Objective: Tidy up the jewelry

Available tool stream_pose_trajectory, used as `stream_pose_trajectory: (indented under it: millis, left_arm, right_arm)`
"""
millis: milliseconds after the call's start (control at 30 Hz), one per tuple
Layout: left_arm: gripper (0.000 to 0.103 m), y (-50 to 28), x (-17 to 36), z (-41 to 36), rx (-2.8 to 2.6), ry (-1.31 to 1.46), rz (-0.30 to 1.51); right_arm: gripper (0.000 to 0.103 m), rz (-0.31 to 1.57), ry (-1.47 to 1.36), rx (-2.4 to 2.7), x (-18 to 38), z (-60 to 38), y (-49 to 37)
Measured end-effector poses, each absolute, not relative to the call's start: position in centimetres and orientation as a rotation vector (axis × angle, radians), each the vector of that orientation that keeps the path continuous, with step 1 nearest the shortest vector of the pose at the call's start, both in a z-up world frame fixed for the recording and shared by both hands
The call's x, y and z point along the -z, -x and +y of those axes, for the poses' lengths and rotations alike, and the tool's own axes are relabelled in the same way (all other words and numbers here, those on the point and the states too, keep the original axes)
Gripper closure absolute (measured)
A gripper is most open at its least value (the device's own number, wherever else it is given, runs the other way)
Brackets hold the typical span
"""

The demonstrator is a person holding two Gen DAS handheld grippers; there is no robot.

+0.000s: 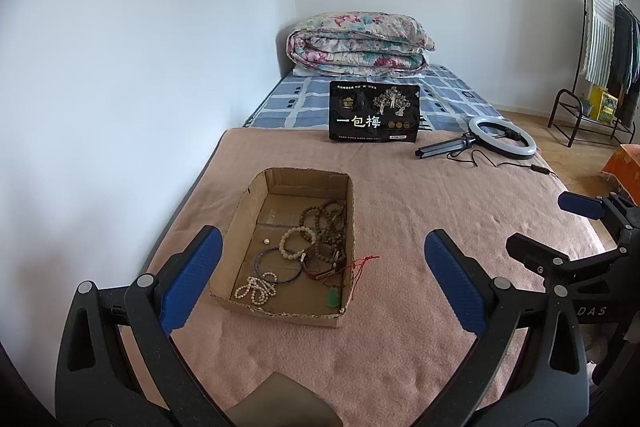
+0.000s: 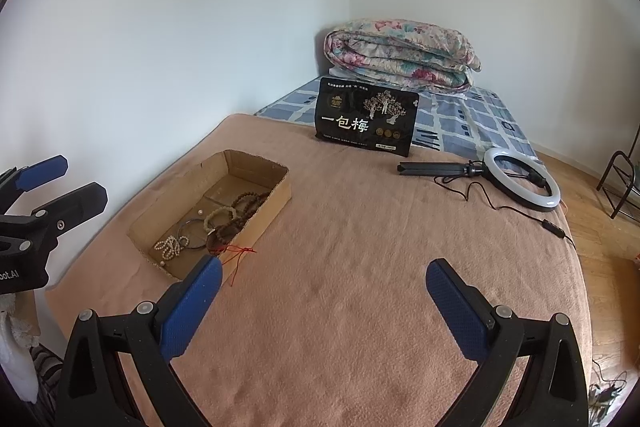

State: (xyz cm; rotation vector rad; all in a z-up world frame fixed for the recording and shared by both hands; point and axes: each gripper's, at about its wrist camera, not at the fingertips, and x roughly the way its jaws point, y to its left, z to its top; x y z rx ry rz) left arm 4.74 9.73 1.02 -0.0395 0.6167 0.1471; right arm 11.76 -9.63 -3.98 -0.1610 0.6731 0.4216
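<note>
A shallow cardboard box (image 1: 256,203) sits on the pink blanket (image 1: 400,211). It holds several pieces: brown bead strands (image 1: 330,215), a cream bead bracelet (image 1: 289,243), a dark bangle (image 1: 276,267), a white pearl string (image 1: 256,289) and a green pendant (image 1: 333,297). A red cord (image 1: 362,265) hangs over its right wall. My left gripper (image 1: 324,279) is open and empty, just short of the box. My right gripper (image 2: 324,307) is open and empty over bare blanket, right of the box (image 2: 276,199). The box's beads (image 2: 236,215) and red cord (image 2: 240,251) show there too.
A black snack bag (image 1: 374,113) stands at the blanket's far edge. A ring light (image 1: 502,139) with tripod and cable lies at the far right. A folded floral quilt (image 1: 360,45) sits at the bed's head. A clothes rack (image 1: 600,47) stands on the floor at right.
</note>
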Motion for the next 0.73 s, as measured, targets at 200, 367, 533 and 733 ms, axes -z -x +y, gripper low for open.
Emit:
stream_pose_trajectory:
  millis: [200, 367, 533, 733]
  left_arm:
    - [0.000, -4.75, -1.02, 9.69, -0.148, 0.035, 0.617]
    - [0.000, -4.75, -1.00, 9.75, -0.148, 0.038, 0.616]
    - [0.000, -4.72, -1.02, 9.82, -0.148, 0.030, 0.609]
    - [0.000, -4.85, -0.97, 10.67, -0.160, 0.030, 0.600]
  right_arm:
    - [0.000, 0.671, 0.162, -0.421, 3.96, -9.54, -11.72]
    - [0.000, 0.672, 0.163, -0.423, 3.97, -9.56, -11.69]
    - [0.000, 0.673, 0.164, -0.422, 3.88, -9.52, -11.66]
    - [0.000, 0.670, 0.168, -0.419, 3.91, -9.57, -11.68]
